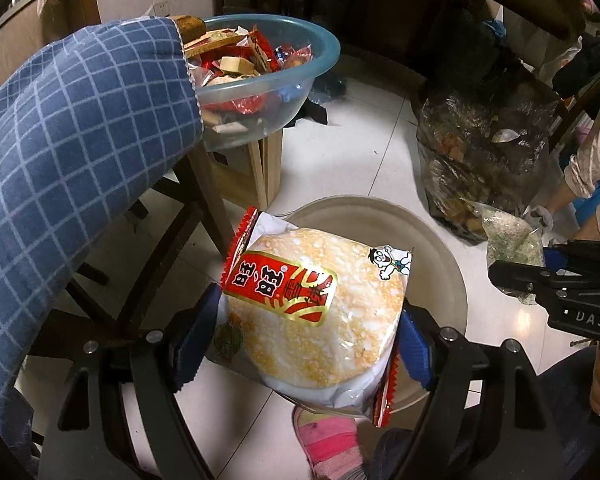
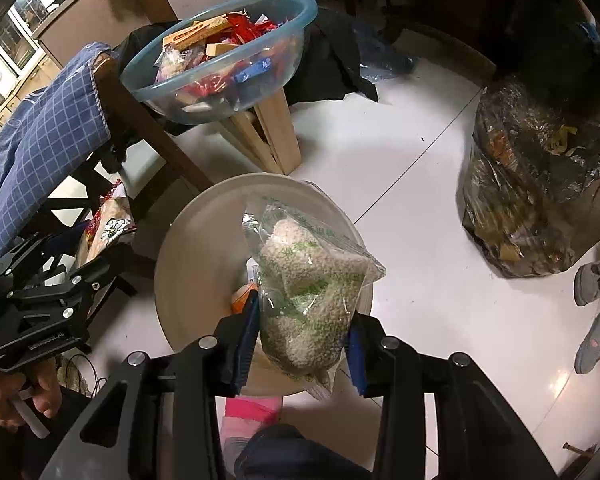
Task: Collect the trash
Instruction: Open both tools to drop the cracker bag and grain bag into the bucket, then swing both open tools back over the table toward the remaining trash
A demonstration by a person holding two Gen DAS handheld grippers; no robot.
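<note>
My left gripper [image 1: 300,340] is shut on a rice cracker packet [image 1: 316,304], red and white with a cartoon face, held above a beige round bin [image 1: 444,248] on the floor. My right gripper [image 2: 300,344] is shut on a clear zip bag of pale grains [image 2: 308,292], held over the same bin [image 2: 196,248]. The right gripper and its bag show at the right of the left wrist view [image 1: 516,248]. The left gripper with the packet shows at the left of the right wrist view [image 2: 104,232].
A clear blue-rimmed bowl [image 1: 324,60] full of snack wrappers sits on a wooden stool [image 2: 276,136]. A chair with a blue checked cloth [image 1: 72,144] stands at the left. A full dark trash bag [image 2: 540,184] stands at the right. Slippers [image 2: 592,312] lie on the white floor tiles.
</note>
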